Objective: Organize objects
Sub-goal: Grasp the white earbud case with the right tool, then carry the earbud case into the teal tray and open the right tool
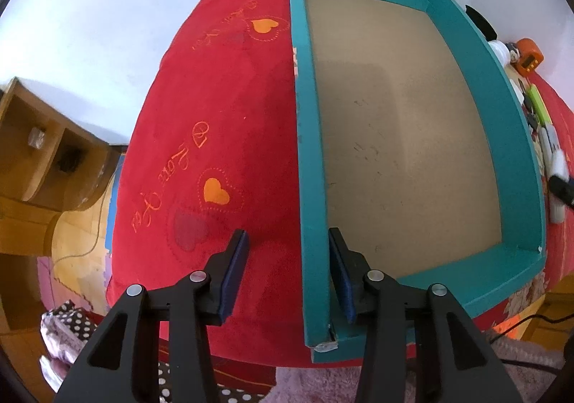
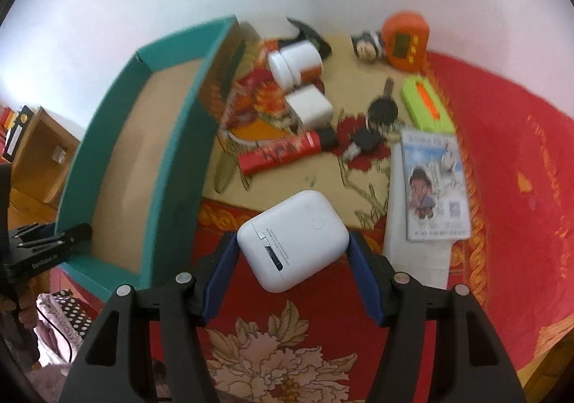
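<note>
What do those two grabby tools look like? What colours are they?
Both look alike. The left tool and the right tool each have black plastic arms with triangle-shaped holes, round silver pins at the joints, and two flat fingers lined with dark blue pads. No cable, sleeve or hand shows on either one.

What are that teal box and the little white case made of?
The teal box looks like cardboard: matte coloured walls, a plain brown floor and a frayed white corner. The white case looks like smooth, slightly glossy plastic, with rounded edges, a moulded button and small printed text. Neither can be confirmed by sight alone.
</note>
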{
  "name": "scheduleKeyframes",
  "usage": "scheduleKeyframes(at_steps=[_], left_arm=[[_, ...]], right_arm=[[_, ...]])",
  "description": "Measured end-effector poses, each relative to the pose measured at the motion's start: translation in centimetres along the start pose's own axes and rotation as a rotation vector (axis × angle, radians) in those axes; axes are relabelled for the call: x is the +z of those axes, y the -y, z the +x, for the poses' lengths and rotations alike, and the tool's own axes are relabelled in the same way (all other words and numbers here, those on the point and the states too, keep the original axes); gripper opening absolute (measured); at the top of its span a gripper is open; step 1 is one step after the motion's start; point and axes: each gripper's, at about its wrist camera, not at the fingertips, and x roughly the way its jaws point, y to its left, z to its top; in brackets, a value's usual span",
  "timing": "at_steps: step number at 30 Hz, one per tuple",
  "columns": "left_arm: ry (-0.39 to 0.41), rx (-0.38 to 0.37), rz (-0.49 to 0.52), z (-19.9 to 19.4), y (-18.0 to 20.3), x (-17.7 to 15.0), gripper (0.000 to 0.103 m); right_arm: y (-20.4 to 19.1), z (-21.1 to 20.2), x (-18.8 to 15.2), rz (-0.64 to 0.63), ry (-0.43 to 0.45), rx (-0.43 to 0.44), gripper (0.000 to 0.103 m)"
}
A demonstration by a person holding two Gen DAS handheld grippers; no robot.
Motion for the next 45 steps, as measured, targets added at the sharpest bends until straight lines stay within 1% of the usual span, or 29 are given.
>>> scheduleKeyframes(at_steps=[3, 8, 17, 21, 25, 32, 37, 40, 45], left_arm=[[0.004, 0.011, 0.003, -0.2, 0.4, -0.2, 0.046], [0.000, -0.012, -0.005, -0.4, 0.0, -0.4, 0.046], [0.012, -0.032, -0.057, -0.6, -0.8, -0.9, 0.046], [0.015, -0.042, -0.081, -0.6, -1.3, -1.0, 0.046], [0.013, -0.040, -0.093, -0.2, -2.1, -1.0, 0.046], [0.014, -0.031, -0.122, -0.1, -2.5, -1.1, 0.046], [0.013, -0.026, -0.123, 0.3, -2.9, -0.9, 0.046], [0.011, -0.025, -0.120, 0.4, -2.6, -0.7, 0.046], [0.023, -0.046, -0.120, 0.5, -3.0, -1.0, 0.046]], right_arm=[[-1.2, -1.5, 0.7, -0.005, 0.040, 0.007, 0.062], [-4.0, -3.1, 2.2, -0.059, 0.069, 0.041, 0.062], [-9.9, -2.0, 5.6, -0.195, 0.081, 0.077, 0.062], [-11.6, -1.3, 7.0, -0.240, 0.074, 0.099, 0.062], [-13.1, 0.1, 8.6, -0.277, 0.051, 0.131, 0.062], [-15.4, 4.0, 12.1, -0.257, -0.031, 0.194, 0.062], [-17.1, 6.5, 13.7, -0.289, -0.055, 0.180, 0.062], [-18.0, 7.5, 13.9, -0.313, -0.063, 0.173, 0.062], [-18.4, 8.6, 14.4, -0.317, -0.078, 0.167, 0.062]])
